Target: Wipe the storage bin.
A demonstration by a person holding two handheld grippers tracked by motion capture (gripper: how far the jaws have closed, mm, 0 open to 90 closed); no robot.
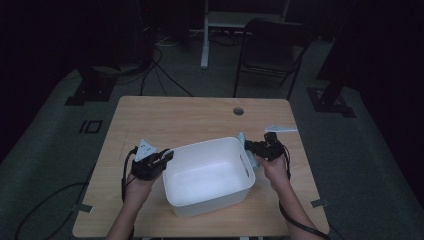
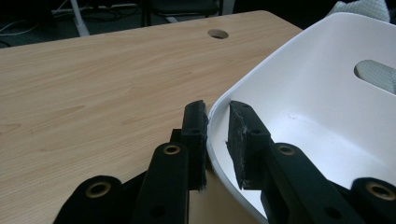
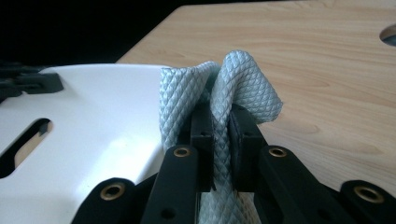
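White bin (image 1: 207, 175) sits mid-table (image 1: 150, 120), near the front edge. Left hand-held gripper (image 2: 217, 140) straddles the bin's left rim, one jaw outside and one inside, clamped on the wall. Right hand-held gripper (image 3: 222, 135) is pinched tight on a pale blue-grey cloth (image 3: 233, 79) bunched just beside the bin's right wall.

high: above, facing forward-down | claw views: close, level | shared: white bin (image 1: 207, 172)

text: none legible | labels: none legible | numbers, signs: none legible
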